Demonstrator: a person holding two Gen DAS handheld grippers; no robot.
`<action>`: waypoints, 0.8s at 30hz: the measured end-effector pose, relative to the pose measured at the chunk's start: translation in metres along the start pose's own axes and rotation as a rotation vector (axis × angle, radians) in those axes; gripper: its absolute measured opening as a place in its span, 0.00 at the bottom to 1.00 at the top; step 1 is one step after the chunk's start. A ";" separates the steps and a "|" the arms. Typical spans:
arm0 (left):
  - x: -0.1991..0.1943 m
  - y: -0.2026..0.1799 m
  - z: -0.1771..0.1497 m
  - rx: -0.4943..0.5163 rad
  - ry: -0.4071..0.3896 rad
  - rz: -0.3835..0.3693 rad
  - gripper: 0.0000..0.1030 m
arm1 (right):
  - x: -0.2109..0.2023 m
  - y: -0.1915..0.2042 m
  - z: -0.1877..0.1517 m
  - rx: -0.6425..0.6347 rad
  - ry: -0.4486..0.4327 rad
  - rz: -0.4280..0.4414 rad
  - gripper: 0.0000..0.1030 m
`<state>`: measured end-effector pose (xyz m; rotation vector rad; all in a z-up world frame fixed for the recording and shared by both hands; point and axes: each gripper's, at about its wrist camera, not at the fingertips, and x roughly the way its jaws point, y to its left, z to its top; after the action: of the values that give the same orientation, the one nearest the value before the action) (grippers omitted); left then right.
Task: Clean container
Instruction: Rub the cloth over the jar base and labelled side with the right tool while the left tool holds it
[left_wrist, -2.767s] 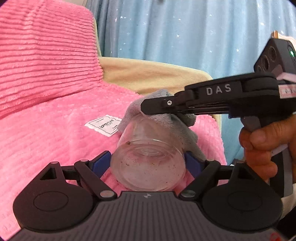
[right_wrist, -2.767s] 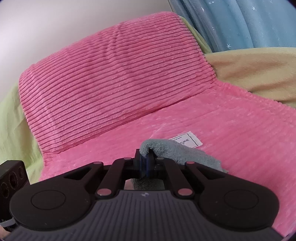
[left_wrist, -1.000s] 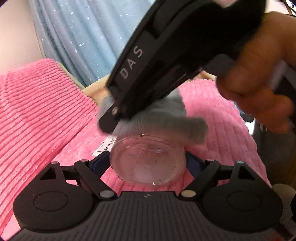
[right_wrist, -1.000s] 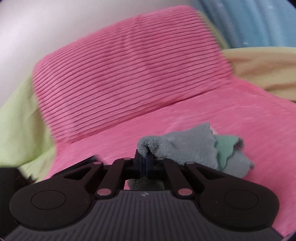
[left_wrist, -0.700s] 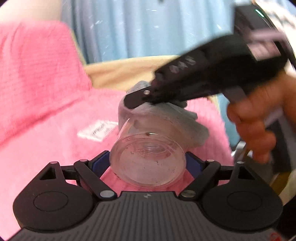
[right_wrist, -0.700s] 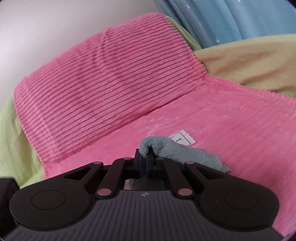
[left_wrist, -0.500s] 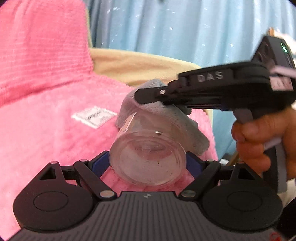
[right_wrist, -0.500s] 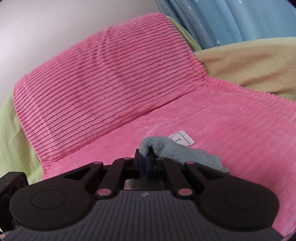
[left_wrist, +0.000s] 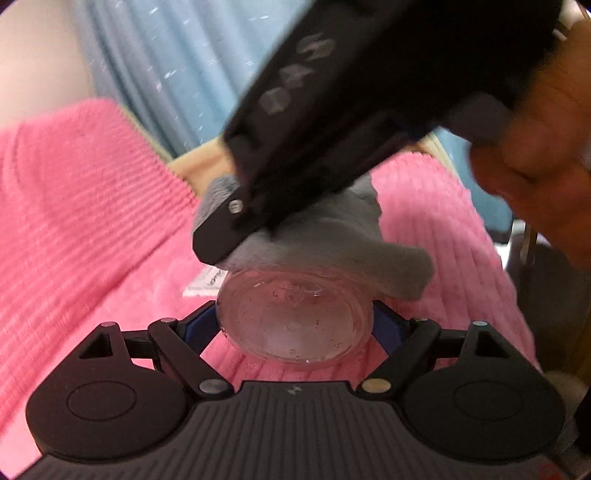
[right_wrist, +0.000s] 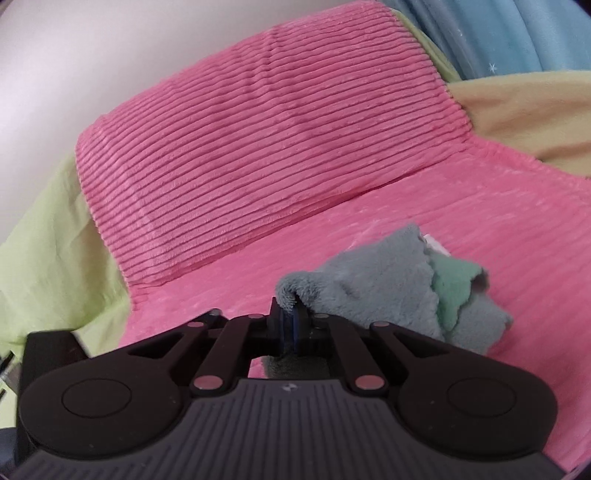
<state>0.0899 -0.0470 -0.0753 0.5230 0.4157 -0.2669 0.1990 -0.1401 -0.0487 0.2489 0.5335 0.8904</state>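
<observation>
A clear glass container (left_wrist: 295, 325) with dark specks on it is clamped between the blue pads of my left gripper (left_wrist: 295, 321), its base facing the camera. My right gripper (right_wrist: 290, 325) is shut on a grey cloth (right_wrist: 388, 291) with a green inner side. In the left wrist view the right gripper's black body (left_wrist: 332, 122) slants down from the upper right and presses the grey cloth (left_wrist: 332, 243) against the container's far end. A hand (left_wrist: 535, 140) holds that gripper's handle.
A pink ribbed blanket (right_wrist: 480, 240) covers the seat, with a pink ribbed cushion (right_wrist: 266, 122) behind it. A white label (left_wrist: 205, 284) lies on the blanket by the container. Blue starred curtain (left_wrist: 177, 66), beige fabric (right_wrist: 524, 110) and green sheet (right_wrist: 48, 240) surround them.
The right gripper with the cloth has swung from lying level across the container's side to slanting steeply over its far end. The container now faces the camera more squarely.
</observation>
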 end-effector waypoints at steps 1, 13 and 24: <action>0.001 -0.002 0.001 0.015 0.000 0.004 0.83 | -0.001 -0.004 0.001 0.008 -0.019 -0.034 0.02; 0.006 0.054 -0.010 -0.502 -0.001 -0.225 0.85 | -0.006 -0.020 0.005 0.040 -0.085 -0.147 0.02; 0.003 0.011 -0.002 -0.071 -0.011 -0.035 0.83 | -0.009 0.012 -0.005 -0.050 -0.010 -0.018 0.03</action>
<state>0.0956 -0.0372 -0.0732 0.4453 0.4228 -0.2876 0.1838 -0.1401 -0.0449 0.2031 0.5029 0.8832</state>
